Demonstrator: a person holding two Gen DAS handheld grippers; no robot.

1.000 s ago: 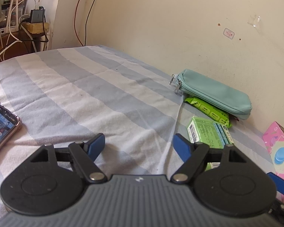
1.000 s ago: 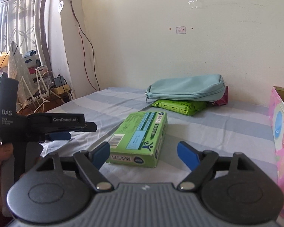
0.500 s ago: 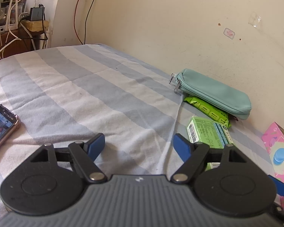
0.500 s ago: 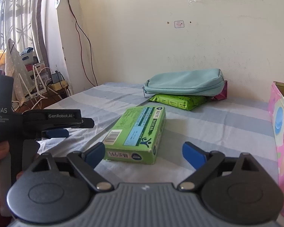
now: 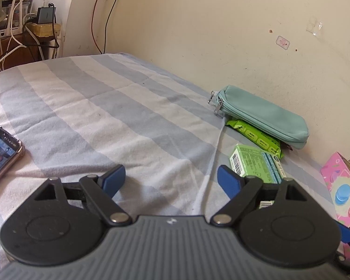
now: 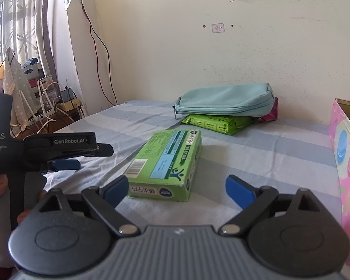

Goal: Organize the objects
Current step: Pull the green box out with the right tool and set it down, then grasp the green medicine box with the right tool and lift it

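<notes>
A green box (image 6: 166,163) lies flat on the striped bed, just ahead of my right gripper (image 6: 177,186), which is open and empty with the box's near end between its fingertips' line. Behind it a teal zip pouch (image 6: 226,102) rests on a green wipes pack (image 6: 217,122) by the wall. A pink patterned box (image 6: 347,163) stands at the right. My left gripper (image 5: 171,178) is open and empty over bare sheet; the green box (image 5: 254,163), pouch (image 5: 263,114) and pink box (image 5: 343,186) lie to its right.
A phone (image 5: 0,151) with a lit screen lies on the bed at the left edge. The wall runs close behind the pouch. Cables and a power strip (image 5: 42,28) sit on furniture beyond the bed's far left corner.
My right gripper has opened wider and moved closer to the green box. My left gripper has drifted slightly; the phone sits further left in its view.
</notes>
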